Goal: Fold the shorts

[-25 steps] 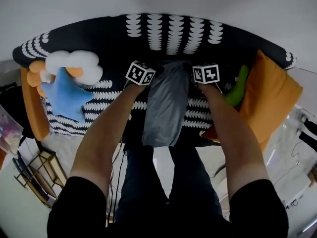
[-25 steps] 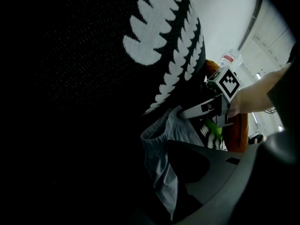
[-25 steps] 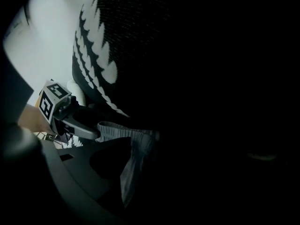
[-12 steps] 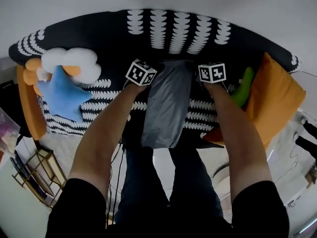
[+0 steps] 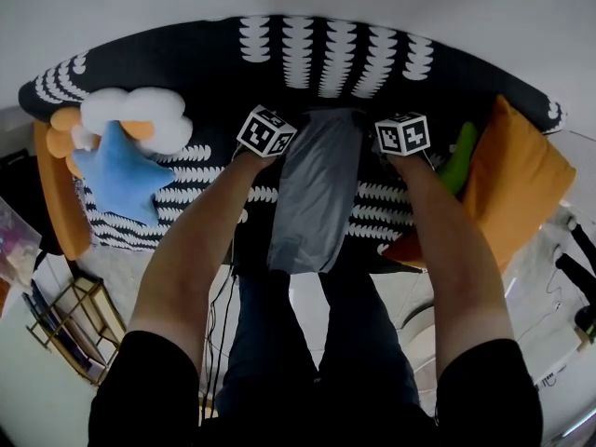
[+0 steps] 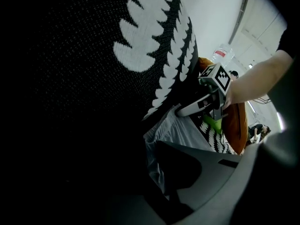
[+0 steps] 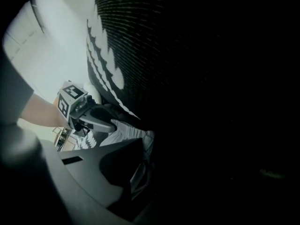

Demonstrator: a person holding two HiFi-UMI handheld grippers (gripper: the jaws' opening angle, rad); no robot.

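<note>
Currently both tongs bite cloth: left gripper (image 6: 155, 173) on the far left corner of the grey shorts (image 5: 315, 194), right gripper (image 7: 140, 170) on the far right corner. Both sets of jaws have just been closing. Shorts lie mid-way across the black-and-white cover (image 5: 307, 54), with the long axis running far edge to near edge and the near end draped over. Likely next: draw the far end toward the near edge. Both hands equally near.

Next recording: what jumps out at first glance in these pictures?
A pair of grey shorts lies lengthwise mid-frame on a black-and-white patterned cover. The left tool and right tool, jaws just closed, each pinch a far corner at the waistband. A blue star plush sits left, an orange cushion right.
</note>
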